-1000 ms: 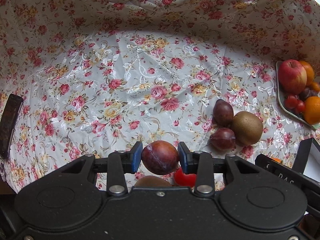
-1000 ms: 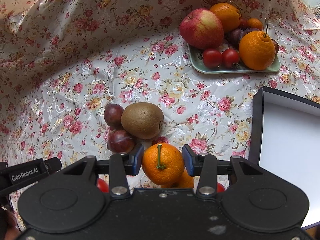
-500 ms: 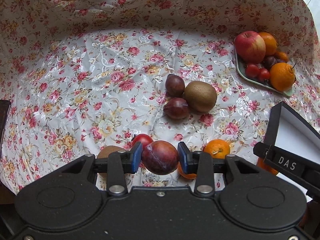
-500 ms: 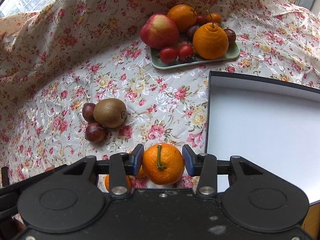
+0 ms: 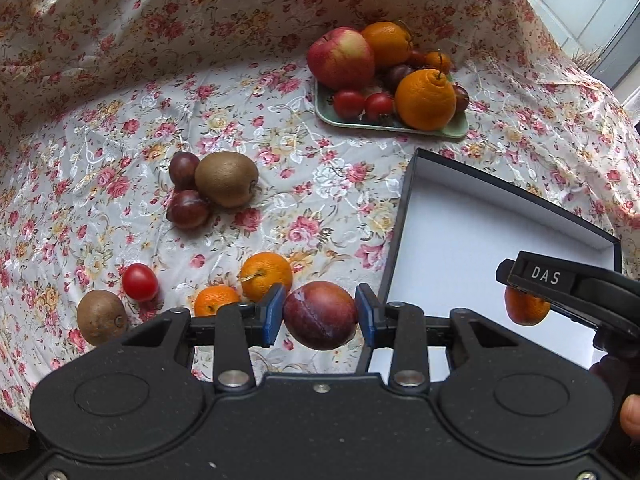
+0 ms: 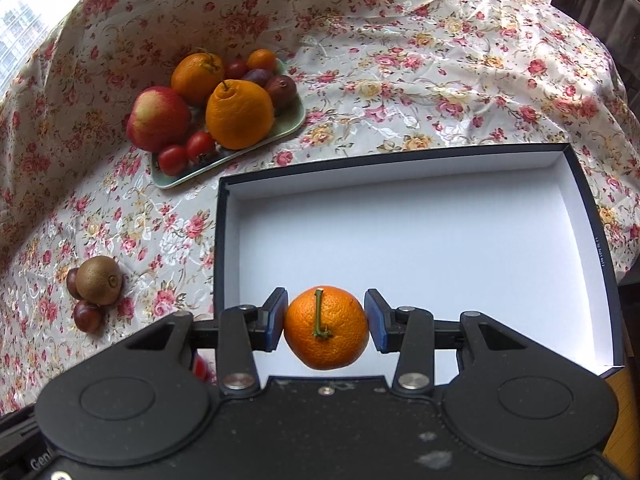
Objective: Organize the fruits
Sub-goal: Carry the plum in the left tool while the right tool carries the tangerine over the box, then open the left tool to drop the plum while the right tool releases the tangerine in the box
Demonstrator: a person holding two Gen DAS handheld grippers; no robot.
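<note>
Floral tablecloth [image 5: 100,128] under tray [image 5: 456,130], box [image 6: 576,184], loose fruit [image 5: 226,179].

Your left gripper [image 5: 320,314] clamps a dark red plum [image 5: 320,314] between its blue pads, held above the floral-clothed surface [image 5: 120,128] just beside the near-left corner of the white-lined box [image 5: 460,248]. To your right, your right gripper [image 5: 568,292] holds a mandarin [image 5: 526,310] over the box interior. On the cloth lie two mandarins [image 5: 266,276], a cherry tomato [image 5: 139,282], a kiwi [image 5: 102,317], and farther off another kiwi [image 5: 226,179] touching two plums [image 5: 188,209], with a loaded green tray [image 5: 456,130] beyond.
</note>
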